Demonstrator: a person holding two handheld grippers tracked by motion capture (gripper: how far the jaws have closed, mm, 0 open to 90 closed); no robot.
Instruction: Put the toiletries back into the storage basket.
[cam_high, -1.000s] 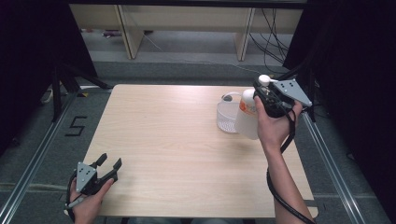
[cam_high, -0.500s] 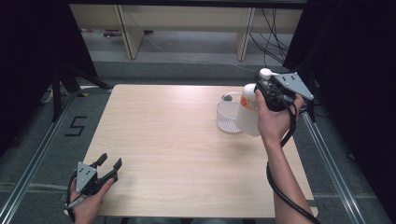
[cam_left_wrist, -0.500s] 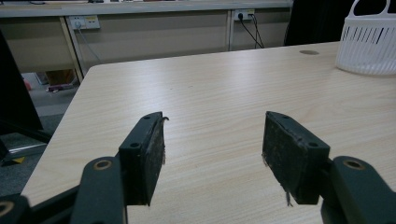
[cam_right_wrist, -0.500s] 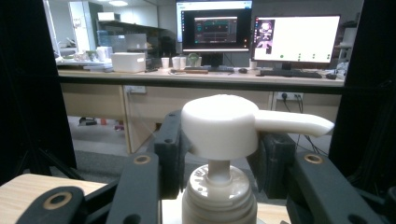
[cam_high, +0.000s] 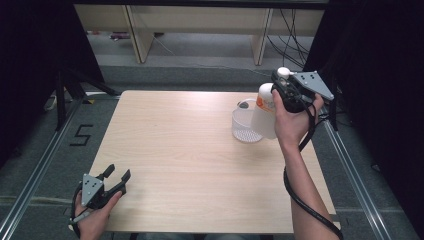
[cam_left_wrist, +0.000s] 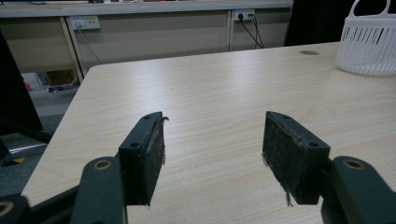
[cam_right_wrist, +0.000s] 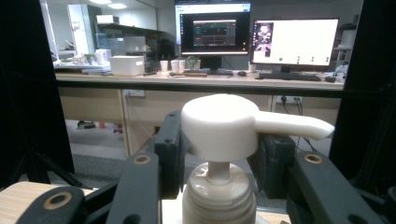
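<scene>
High view: right gripper (cam_high: 280, 95) clamped on white pump bottle (cam_high: 265, 117), orange label unreadable, beside white basket (cam_high: 242, 125). Left gripper (cam_high: 117, 180) spread, empty. "5" marking (cam_high: 81, 135) on floor.

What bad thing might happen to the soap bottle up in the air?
The right gripper grips the white pump bottle only up by its pump head, so the bottle might slip or swing loose. It hangs right beside the white basket, near the table's far right edge, so it might knock the basket or miss it and drop.
</scene>
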